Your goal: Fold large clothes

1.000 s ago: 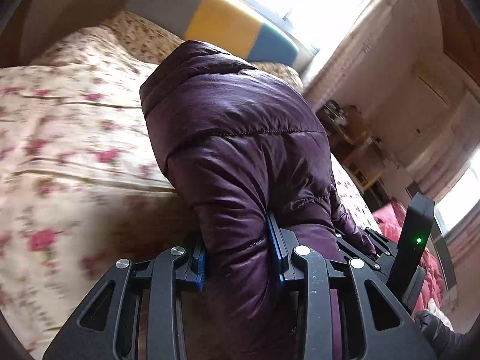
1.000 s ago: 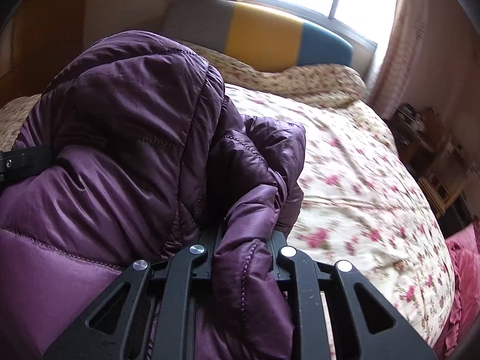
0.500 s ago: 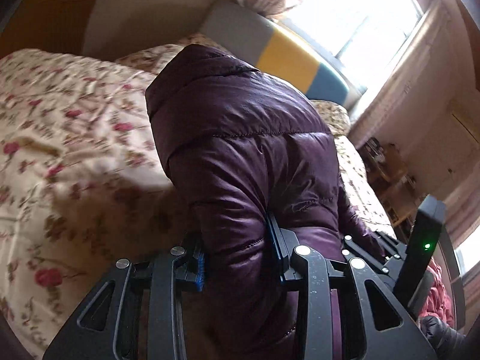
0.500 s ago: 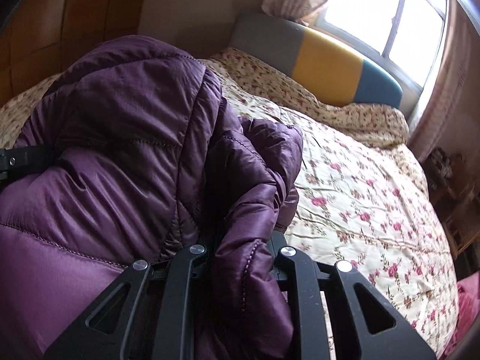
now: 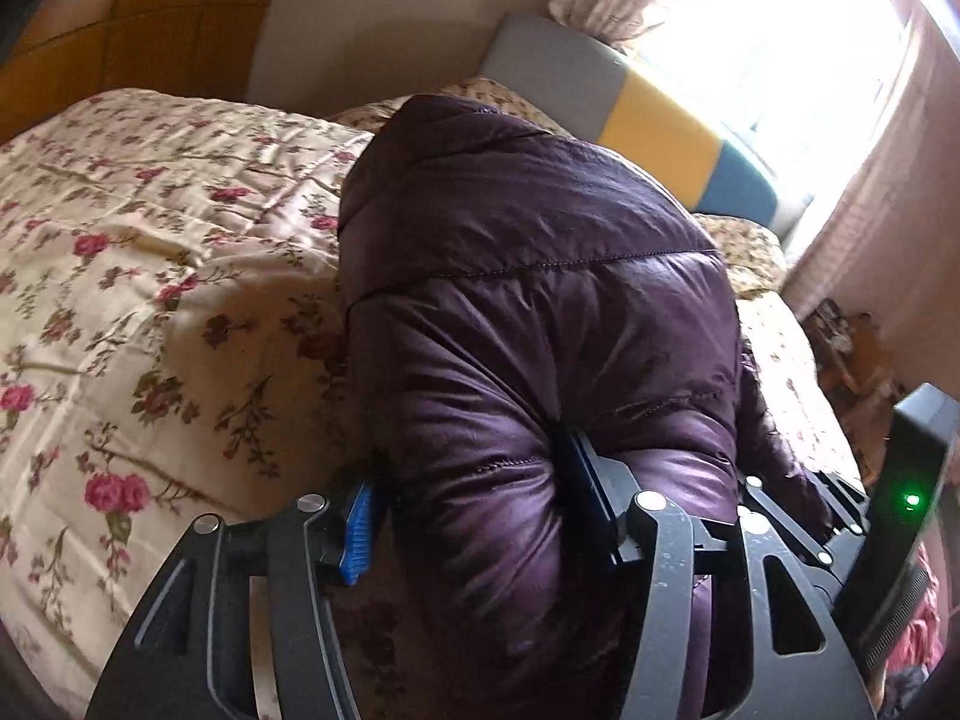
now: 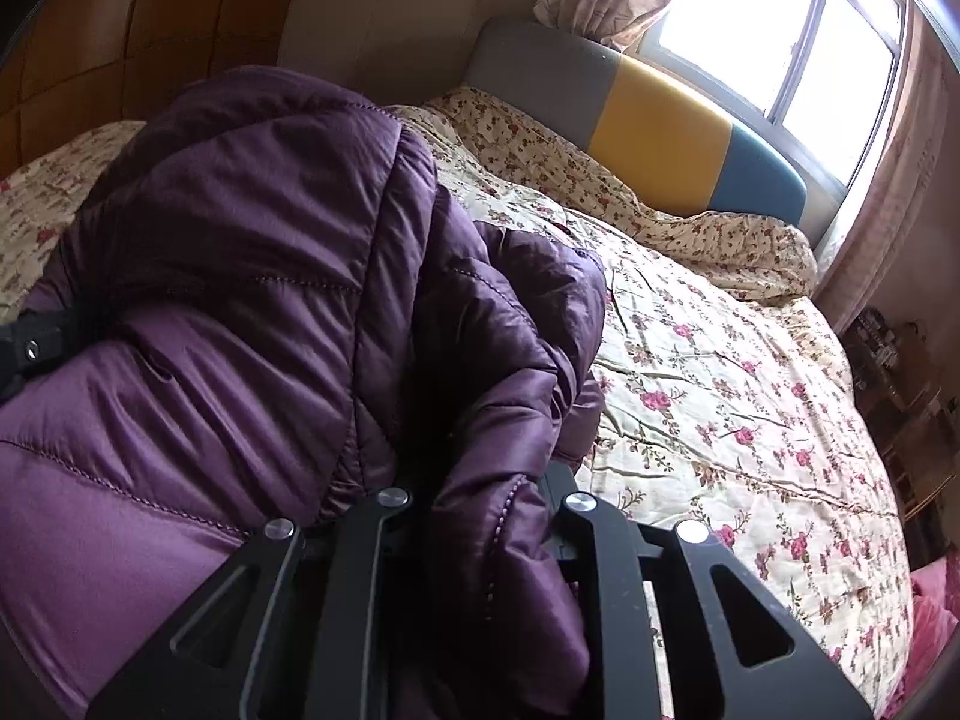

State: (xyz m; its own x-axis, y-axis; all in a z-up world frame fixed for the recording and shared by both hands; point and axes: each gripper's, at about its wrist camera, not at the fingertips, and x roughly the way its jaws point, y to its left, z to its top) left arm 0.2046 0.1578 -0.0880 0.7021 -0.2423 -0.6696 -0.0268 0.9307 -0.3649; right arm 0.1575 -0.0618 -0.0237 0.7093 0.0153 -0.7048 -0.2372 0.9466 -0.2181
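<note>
Since the frames a second ago, both cameras have swung across the room, so the window [image 6: 798, 54] and the grey, yellow and blue headboard [image 6: 654, 132] now sit higher and more to the right, and the left gripper [image 5: 474, 504] has spread apart. Its jaws are opening: the blue left pad [image 5: 358, 531] stands clear of the fabric, while the right pad still lies against a bulging fold of the purple quilted jacket [image 5: 528, 312] that remains between them. The jacket lies bunched in a mound on the flowered bedspread [image 5: 138, 276], near the bed's near edge, its far end reaching toward the headboard. In the right wrist view, the right gripper [image 6: 480, 492] stands narrow, its jaws just beginning to ease open, with a stitched edge of the jacket [image 6: 240, 276] still pinched between them. Part of the other tool shows at the left edge of that view, pressed into the padding. A green light [image 5: 912, 501] glows on a dark unit at the right of the left view.
</note>
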